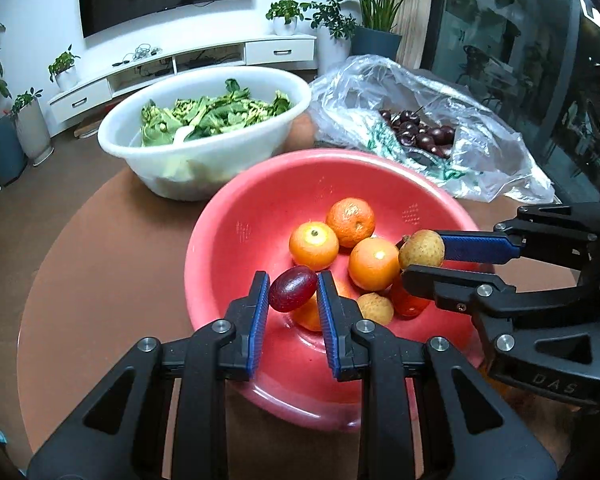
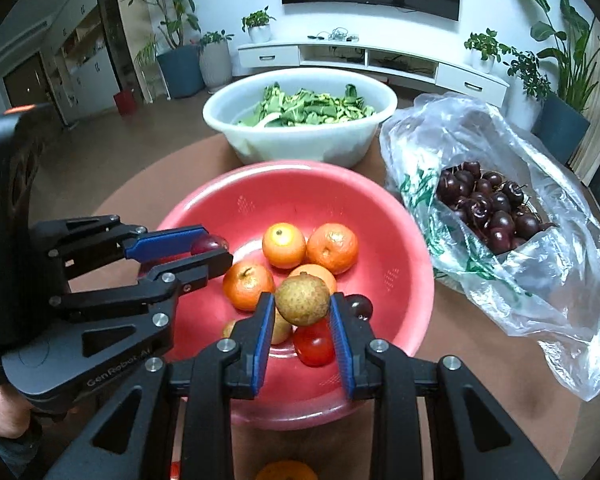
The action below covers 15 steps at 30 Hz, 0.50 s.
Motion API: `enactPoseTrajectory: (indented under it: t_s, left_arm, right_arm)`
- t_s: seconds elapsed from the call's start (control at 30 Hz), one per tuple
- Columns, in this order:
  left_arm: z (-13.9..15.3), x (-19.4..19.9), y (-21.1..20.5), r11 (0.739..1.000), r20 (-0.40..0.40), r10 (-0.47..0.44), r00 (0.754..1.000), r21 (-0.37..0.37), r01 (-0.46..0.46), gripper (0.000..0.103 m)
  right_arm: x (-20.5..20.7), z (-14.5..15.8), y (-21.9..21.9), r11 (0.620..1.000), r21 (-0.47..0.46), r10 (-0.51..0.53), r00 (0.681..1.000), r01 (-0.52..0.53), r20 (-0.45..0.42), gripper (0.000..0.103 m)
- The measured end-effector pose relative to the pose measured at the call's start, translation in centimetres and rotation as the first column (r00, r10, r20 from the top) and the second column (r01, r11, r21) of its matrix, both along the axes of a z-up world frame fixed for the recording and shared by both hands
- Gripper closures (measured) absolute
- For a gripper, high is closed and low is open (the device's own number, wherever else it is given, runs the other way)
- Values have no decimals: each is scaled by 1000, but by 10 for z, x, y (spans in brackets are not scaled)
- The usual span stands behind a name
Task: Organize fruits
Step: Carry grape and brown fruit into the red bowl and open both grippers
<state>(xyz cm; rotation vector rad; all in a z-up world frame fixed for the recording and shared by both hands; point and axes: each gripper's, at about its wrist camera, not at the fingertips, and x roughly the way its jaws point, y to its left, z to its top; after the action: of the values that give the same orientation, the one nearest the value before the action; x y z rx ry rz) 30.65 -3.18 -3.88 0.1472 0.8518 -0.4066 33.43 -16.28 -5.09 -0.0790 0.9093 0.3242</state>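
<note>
My left claw (image 1: 293, 289) is clamped on a dark red oval grape (image 1: 292, 289), its blue pads pressing the grape's two ends so the long axis runs across from pad to pad. It hangs above the near left part of the pink perforated plastic basin (image 1: 220, 236), clear of the fruit below. From the right wrist view the same grape (image 2: 208, 243) peeks out between the left claw's fingers over the basin's left side.

In the basin's hollow lie three orange tangerines (image 1: 342, 242), touching one another, with a small tan longan (image 1: 375, 309) and a red cherry tomato (image 1: 408, 300) nearer my side.

My right claw (image 2: 302, 300) is shut on a tan round longan (image 2: 302, 300), held over the middle of the basin, just above the tomato and a dark cherry (image 2: 359, 306) lying by the right pad. This claw is the one nearer the centre.

The basin stands on the round brown table (image 1: 100, 260); behind it is a white basin of green leaves (image 1: 204, 128), and toward the table's right edge a clear plastic bag of dark cherries (image 2: 488, 208).

I judge both held fruits already sit over the basin, so what matters next is straight down: each piece needs only a gap among the tangerines beneath it.
</note>
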Motion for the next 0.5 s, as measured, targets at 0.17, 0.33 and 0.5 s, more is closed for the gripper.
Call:
enactPoseTrajectory:
  t_s: [0.17,0.33,0.5]
  left_arm:
    - [-6,2,-3,1000,3,-3,1000,11,3,80]
    - [-6,1,-5,1000,6,-11,1000,22,11,79]
    - [-4,-2,-2,1000,15,1,1000,16,-1,64]
  right_arm:
    - [1,-8,5,1000,-27,1,1000,-1,-10,72]
    - [0,-14,7,999,-39,-1,1000,0,-18,72]
    - [-1,-14,6,999,-45,-7,1000,6,-19,67]
